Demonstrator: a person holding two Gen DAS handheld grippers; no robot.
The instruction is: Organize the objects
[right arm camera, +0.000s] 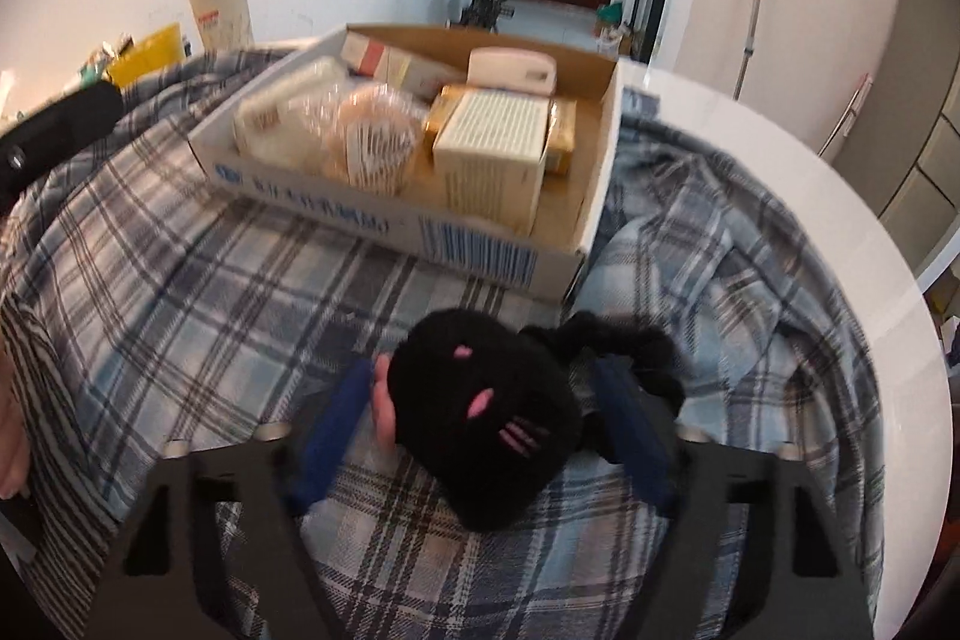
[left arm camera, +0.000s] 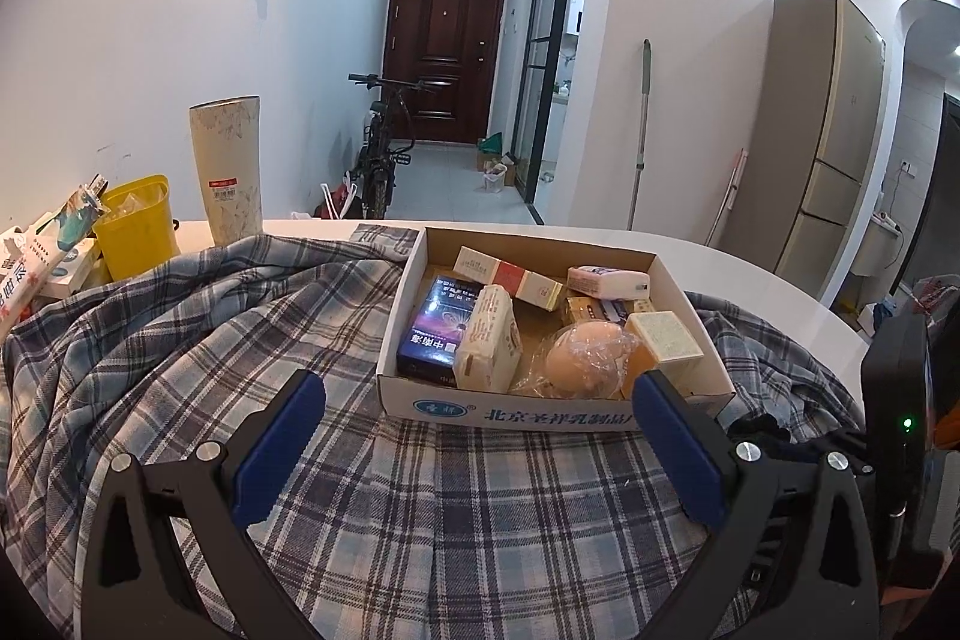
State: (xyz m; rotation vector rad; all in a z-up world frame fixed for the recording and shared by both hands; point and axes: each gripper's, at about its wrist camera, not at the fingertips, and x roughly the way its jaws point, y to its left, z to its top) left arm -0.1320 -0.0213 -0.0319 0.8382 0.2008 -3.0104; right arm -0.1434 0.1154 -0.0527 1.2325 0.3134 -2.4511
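- Right wrist view: black plush toy (right arm camera: 486,424) between the blue pads of the right tongs (right arm camera: 480,421), resting on the plaid cloth (right arm camera: 198,292) just in front of the cardboard box (right arm camera: 420,232). Pads close against both sides of the toy, so judged as clamped on it, though blur makes the contact not fully sure.
- Left wrist view: left tongs (left arm camera: 480,436) wide apart, holding nothing, hovering over the cloth before the box.
- Already done, as far as visible: box well filled with small packages, among them a dark blue packet (left arm camera: 435,334), a cream carton (left arm camera: 487,347), a wrapped round item (left arm camera: 585,358) and a pale square box (left arm camera: 663,337).
- Still left, by judgement: toy not yet in the box; needs lifting over the near wall and setting in some free place.
- Not possible to tell if the yellow container (left arm camera: 135,226) and the tall cup (left arm camera: 227,169) at the far edge of the counter (left arm camera: 750,268) belong to the task.
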